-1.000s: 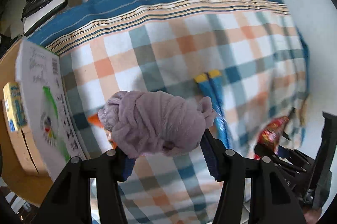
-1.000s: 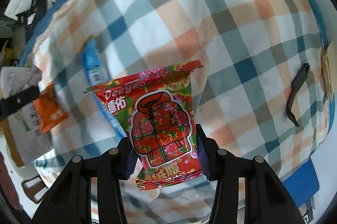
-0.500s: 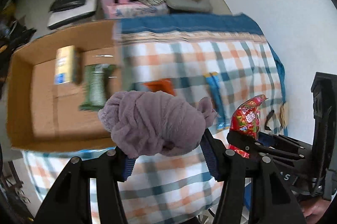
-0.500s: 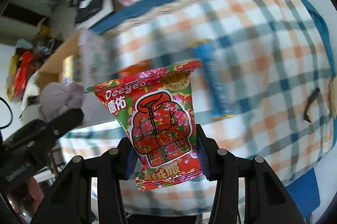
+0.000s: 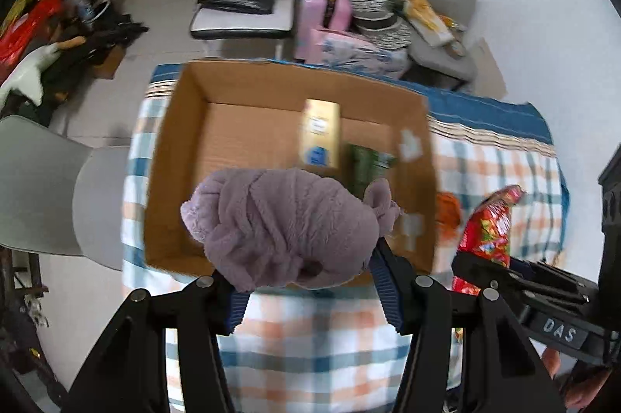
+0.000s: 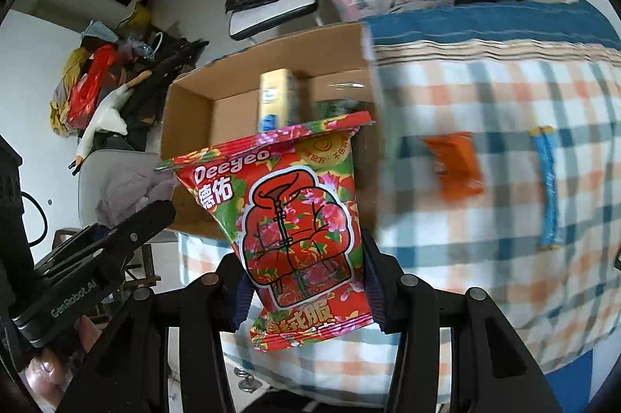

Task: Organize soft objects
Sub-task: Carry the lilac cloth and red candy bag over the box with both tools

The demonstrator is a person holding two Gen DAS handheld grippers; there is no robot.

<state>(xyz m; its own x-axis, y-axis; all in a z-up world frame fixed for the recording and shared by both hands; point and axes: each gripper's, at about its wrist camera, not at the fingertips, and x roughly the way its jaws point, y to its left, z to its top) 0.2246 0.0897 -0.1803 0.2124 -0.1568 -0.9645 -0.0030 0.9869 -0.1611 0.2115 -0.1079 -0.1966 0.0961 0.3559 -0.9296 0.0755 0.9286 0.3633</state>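
My left fingers (image 5: 306,281) pinch a fuzzy mauve cloth bundle (image 5: 287,230), rolled and lumpy, at frame centre above the cardboard box (image 5: 174,157). My right fingers (image 6: 302,292) clamp a glossy red floral packet (image 6: 295,219), flat and crinkled, centre frame. Box: matte corrugated walls, open top, holding a yellow carton (image 5: 320,137) and a green pack (image 5: 363,164). Right of it, on the checked cloth (image 6: 504,94) over the bench: orange sachet (image 6: 456,166), blue stick pack (image 6: 549,188).
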